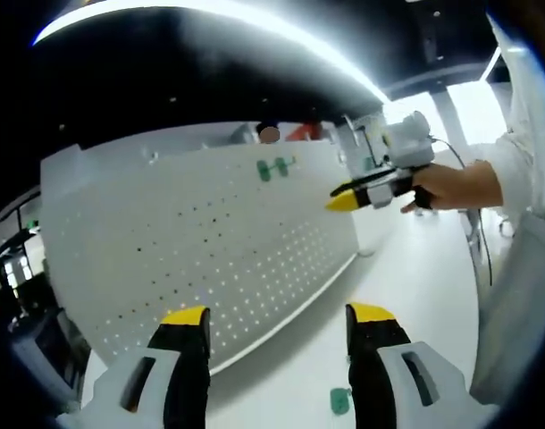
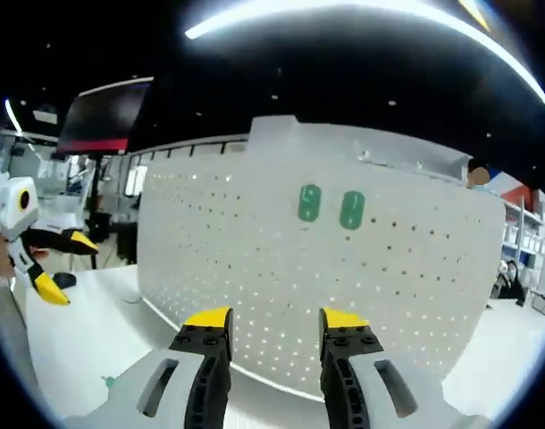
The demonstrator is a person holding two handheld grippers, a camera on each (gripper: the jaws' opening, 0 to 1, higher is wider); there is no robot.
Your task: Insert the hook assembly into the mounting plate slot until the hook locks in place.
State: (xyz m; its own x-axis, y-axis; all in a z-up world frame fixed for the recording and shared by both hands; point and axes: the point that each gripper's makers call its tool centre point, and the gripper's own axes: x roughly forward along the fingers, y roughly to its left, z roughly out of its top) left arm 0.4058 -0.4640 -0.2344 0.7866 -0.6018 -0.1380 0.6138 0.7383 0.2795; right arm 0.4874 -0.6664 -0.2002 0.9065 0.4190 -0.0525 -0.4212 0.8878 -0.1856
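Item, white pegboard mounting plate [image 2: 317,268]: I note two green hooks [image 2: 331,207] seated high on it, well ahead of my right gripper [image 2: 274,332], jaws parted and empty; my left gripper [image 1: 277,323] likewise parted, a green piece [image 1: 340,400] on the table [image 1: 415,295] between its jaws.

I see a long ceiling light strip [image 1: 255,22] blown out to white glare in both views; a window [image 1: 473,107] at the left gripper view's right edge glares too. The pegboard [image 2: 281,268] looks evenly lit, slightly soft, and bowed by fisheye distortion.
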